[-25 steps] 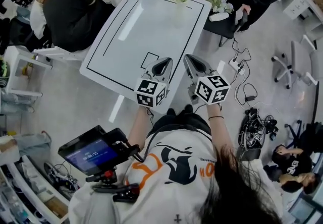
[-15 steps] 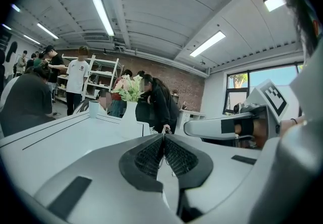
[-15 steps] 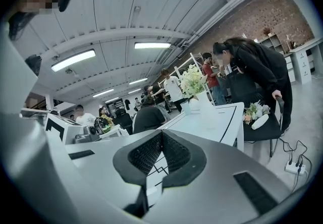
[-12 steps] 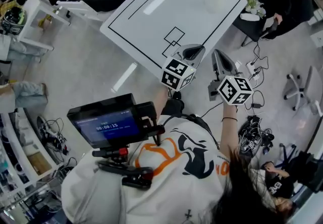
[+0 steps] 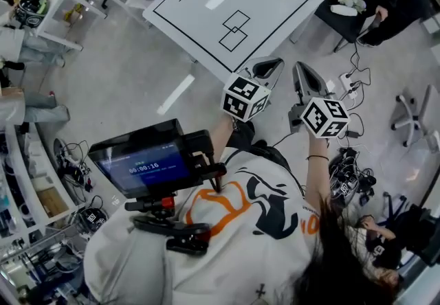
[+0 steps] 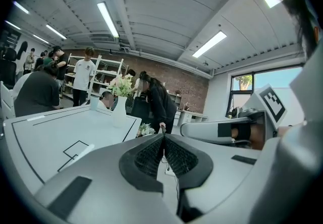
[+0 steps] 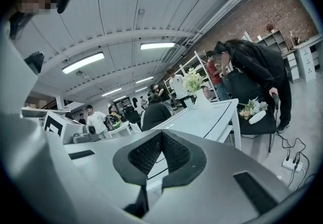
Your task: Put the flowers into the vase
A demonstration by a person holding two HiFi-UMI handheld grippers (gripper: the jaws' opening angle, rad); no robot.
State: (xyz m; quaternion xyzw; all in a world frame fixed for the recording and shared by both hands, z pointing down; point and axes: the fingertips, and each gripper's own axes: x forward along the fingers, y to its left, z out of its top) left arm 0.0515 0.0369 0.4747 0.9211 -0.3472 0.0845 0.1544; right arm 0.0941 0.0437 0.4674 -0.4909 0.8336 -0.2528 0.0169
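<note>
Left hand-held gripper (image 6: 163, 140) and right hand-held gripper (image 7: 161, 136): both jaw pairs pressed together, nothing between them, held off the near corner of the worktop (image 5: 206, 15). Flowers (image 6: 122, 87) stand in the vase (image 6: 119, 112) at its far edge. A second bunch (image 7: 251, 108) lies on a chair (image 7: 260, 126) beside it. Judgement: this fits a finished job or that bunch outstanding — step and next move unsettled.
</note>
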